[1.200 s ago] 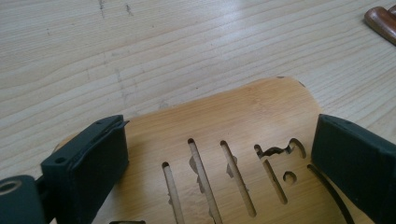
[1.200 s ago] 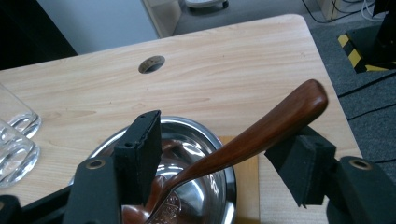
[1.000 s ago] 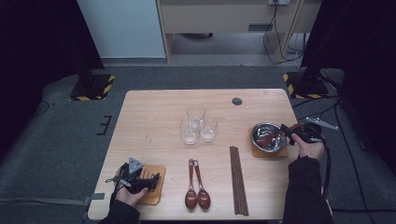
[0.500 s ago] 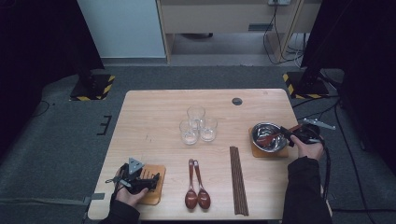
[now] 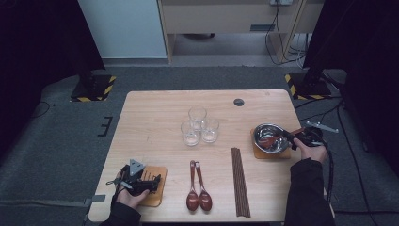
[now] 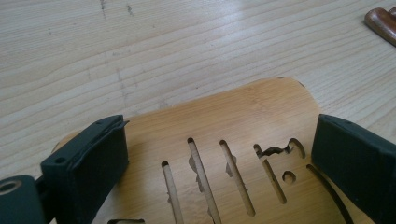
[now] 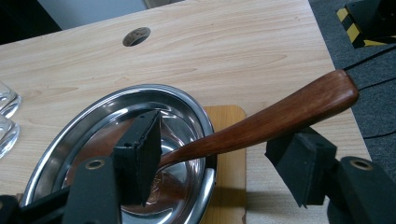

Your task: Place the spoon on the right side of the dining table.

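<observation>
A steel bowl (image 5: 258, 134) (image 7: 70, 130) stands on a wooden coaster (image 5: 270, 154) (image 7: 231, 135) at the table's right side. A dark wooden spoon (image 5: 273, 140) (image 7: 289, 109) lies in it, its handle sticking out over the rim to the right. My right gripper (image 5: 287, 140) (image 7: 219, 154) is open astride that handle, one jaw inside the bowl and the other outside; neither pad presses on it. At the front left my left gripper (image 5: 153, 181) (image 6: 224, 135) stands open low over a slotted wooden coaster (image 5: 157, 195) (image 6: 261, 107), a jaw at each side of it.
Three empty glasses (image 5: 200, 125) stand together mid-table. Two wooden spoons (image 5: 197, 188) lie side by side near the front edge, with a bundle of chopsticks (image 5: 240, 181) to their right. A round cable hole (image 5: 239, 102) sits at the back right.
</observation>
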The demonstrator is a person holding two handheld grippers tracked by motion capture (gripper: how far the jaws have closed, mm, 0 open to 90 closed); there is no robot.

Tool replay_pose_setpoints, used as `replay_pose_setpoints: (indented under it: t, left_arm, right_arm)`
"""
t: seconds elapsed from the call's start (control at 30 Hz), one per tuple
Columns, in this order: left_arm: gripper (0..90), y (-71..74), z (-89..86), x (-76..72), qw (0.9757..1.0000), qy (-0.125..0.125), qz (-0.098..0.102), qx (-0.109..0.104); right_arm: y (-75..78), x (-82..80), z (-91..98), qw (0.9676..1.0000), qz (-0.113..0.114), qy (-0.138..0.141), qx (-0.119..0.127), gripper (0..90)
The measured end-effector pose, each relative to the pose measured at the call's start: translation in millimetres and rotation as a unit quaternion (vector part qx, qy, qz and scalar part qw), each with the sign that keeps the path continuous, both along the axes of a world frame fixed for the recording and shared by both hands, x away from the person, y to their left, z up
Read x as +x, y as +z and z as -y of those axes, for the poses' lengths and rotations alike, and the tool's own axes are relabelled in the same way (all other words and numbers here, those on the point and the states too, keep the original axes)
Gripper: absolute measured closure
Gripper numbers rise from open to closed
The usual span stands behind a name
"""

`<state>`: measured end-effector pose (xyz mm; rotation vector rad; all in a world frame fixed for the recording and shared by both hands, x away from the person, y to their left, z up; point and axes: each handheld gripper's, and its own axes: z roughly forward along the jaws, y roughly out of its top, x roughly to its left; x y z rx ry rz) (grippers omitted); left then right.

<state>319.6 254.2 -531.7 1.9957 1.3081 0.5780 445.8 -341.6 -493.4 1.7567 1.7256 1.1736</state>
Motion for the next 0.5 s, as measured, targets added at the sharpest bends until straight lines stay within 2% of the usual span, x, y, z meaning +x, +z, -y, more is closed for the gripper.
replay_pose_setpoints:
  t: [0.5]
  left_arm:
    - [2.8,0.0,-0.2,-0.1,1.0,-0.001,0.0,0.0]
  right_arm:
    - [-3.6,-3.3,1.0,0.9999,-0.01,0.007,0.006,33.6]
